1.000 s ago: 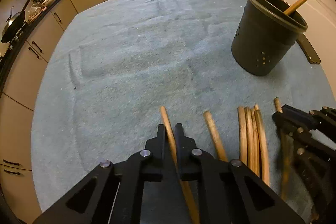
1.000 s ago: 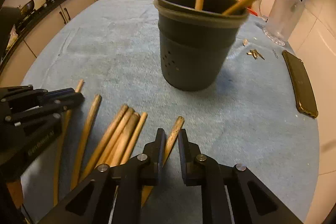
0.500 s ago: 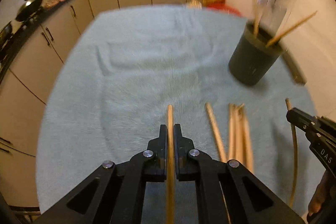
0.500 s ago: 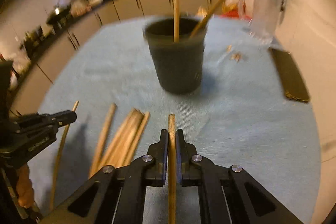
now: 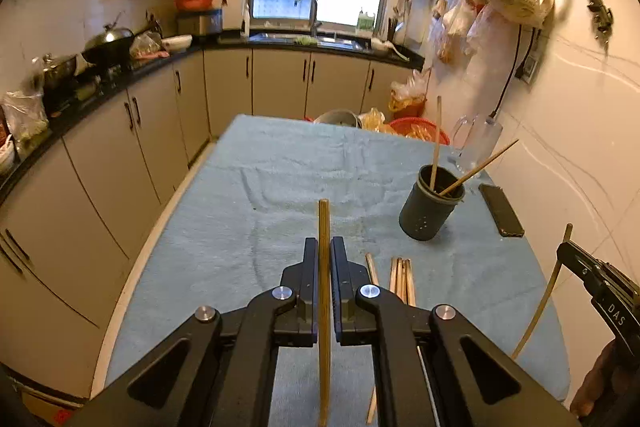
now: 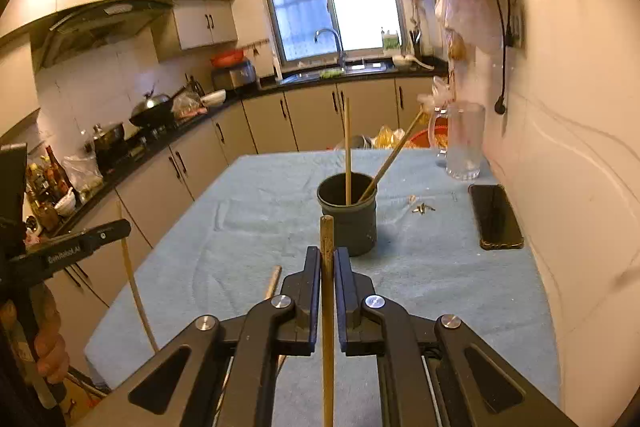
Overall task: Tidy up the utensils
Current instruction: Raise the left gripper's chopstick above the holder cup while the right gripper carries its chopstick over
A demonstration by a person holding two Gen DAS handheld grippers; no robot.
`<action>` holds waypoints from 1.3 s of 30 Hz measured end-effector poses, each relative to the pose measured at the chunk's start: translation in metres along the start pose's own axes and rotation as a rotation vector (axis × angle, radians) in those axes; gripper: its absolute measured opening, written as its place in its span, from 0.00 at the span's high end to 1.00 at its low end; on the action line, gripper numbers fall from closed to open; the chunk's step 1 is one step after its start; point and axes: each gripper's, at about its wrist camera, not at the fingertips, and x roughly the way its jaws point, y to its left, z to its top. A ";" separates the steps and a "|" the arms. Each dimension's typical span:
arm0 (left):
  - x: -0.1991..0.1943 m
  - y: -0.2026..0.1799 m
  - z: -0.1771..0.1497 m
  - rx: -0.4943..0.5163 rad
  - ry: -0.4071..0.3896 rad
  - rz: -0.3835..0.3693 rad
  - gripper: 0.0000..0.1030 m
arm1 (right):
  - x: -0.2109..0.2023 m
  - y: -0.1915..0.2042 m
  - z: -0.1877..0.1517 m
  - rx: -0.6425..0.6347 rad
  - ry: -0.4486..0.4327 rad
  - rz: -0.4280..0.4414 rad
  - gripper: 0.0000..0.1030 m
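My left gripper (image 5: 324,247) is shut on a wooden chopstick (image 5: 323,227) and holds it well above the table. My right gripper (image 6: 327,255) is shut on another chopstick (image 6: 327,235), also raised. A dark round utensil holder (image 5: 430,207) stands on the blue cloth at the right with two chopsticks leaning in it; it also shows straight ahead in the right wrist view (image 6: 348,215). Several loose chopsticks (image 5: 400,277) lie on the cloth below my left gripper. The right gripper shows at the edge of the left wrist view (image 5: 564,247), the left gripper in the right wrist view (image 6: 124,227).
A black phone (image 6: 496,215) lies at the table's right edge by the wall. A glass pitcher (image 6: 462,141) stands at the far right corner. Small scraps (image 6: 420,207) lie between holder and phone. Kitchen cabinets (image 5: 120,147) run along the left and far side.
Both grippers have risen from the table, each lifting its chopstick off the cloth. The views now look out over the kitchen, with the holder farther away.
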 end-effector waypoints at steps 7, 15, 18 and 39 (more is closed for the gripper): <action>-0.029 -0.002 -0.006 -0.022 -0.051 -0.011 0.95 | -0.027 0.002 -0.005 0.002 -0.036 0.005 0.93; -0.046 -0.008 0.003 -0.008 -0.081 -0.044 0.94 | -0.041 -0.001 -0.003 0.018 -0.063 0.014 0.93; -0.046 -0.010 0.007 -0.010 -0.084 -0.048 0.95 | -0.040 -0.007 0.000 0.034 -0.062 0.026 0.93; -0.007 -0.045 0.111 0.056 -0.192 -0.152 0.95 | -0.018 -0.041 0.096 0.106 -0.238 0.012 0.93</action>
